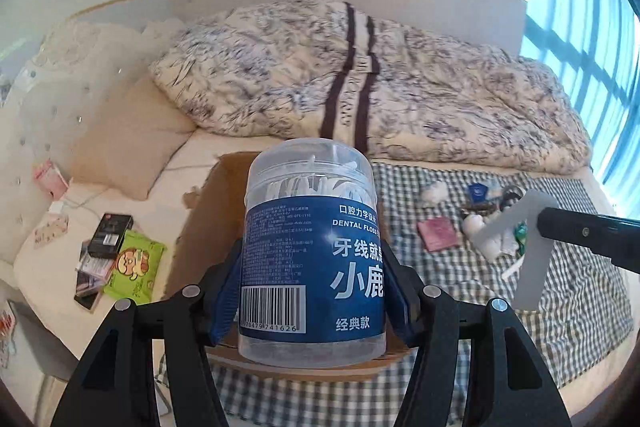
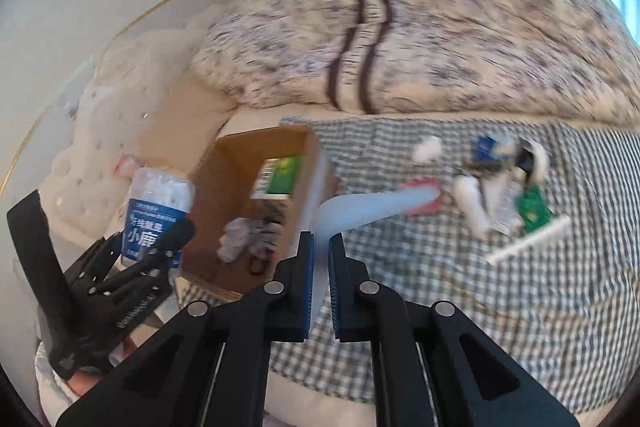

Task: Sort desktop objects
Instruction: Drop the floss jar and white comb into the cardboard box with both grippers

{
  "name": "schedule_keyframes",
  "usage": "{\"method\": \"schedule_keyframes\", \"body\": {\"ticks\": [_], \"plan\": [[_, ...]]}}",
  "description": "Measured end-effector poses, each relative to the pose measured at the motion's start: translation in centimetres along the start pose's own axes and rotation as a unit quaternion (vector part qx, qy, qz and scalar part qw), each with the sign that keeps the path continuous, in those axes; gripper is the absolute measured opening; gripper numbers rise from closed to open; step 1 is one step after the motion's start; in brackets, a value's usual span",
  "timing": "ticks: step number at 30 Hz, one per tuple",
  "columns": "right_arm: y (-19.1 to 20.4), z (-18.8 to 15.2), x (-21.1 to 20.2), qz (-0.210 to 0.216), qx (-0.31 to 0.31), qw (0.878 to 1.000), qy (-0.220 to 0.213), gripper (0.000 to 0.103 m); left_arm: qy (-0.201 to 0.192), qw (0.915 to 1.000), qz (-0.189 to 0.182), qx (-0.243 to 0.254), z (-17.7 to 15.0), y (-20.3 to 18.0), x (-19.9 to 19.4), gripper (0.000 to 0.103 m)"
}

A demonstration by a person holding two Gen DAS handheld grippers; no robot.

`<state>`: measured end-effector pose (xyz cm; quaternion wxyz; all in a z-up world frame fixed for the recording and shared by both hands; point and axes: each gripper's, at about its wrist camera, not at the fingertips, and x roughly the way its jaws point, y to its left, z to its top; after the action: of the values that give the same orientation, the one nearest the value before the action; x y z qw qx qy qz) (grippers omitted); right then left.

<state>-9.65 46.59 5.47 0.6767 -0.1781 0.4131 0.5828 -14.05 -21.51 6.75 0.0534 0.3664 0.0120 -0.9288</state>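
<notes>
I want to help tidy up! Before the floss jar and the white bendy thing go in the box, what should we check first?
1. Left tongs squeeze the dental floss jar on both sides: ok.
2. Jar is upright with its lid on: ok.
3. Right tongs are pinched on the white angled piece: ok.
4. Cardboard box is open on top: ok.
5. Room left in the box, which already holds a green packet and crumpled bits: ok.
6. How firmly the thin white piece is gripped: cannot tell, the picture is blurred.
</notes>
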Motion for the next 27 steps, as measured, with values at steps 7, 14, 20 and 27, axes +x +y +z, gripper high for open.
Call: {"method": "schedule_keyframes", "body": {"ticks": [7,14,20,27], "plan": [[7.6,1.7,5.8,0.004,-0.071,0.997,0.033,0.007,0.024,0.9995,-0.001,-0.023,-1.7,3.1,3.7,0.062],[10.9,2.7,10.0,0.002,-0.103,0.993,0.053,0.007,0.036,0.9983,-0.004,-0.046,-2.2,5.0,6.4,0.062],[12.7,4.4,10.4,0.015,-0.118,0.992,0.031,0.007,0.041,0.9977,-0.006,-0.054,-2.3,5.4,7.8,0.062],[9.8,3.2,15.1,0.004,-0.085,0.993,0.087,0.03,0.037,0.9986,0.013,-0.036,-2.6,4.5,8.1,0.1]]}}
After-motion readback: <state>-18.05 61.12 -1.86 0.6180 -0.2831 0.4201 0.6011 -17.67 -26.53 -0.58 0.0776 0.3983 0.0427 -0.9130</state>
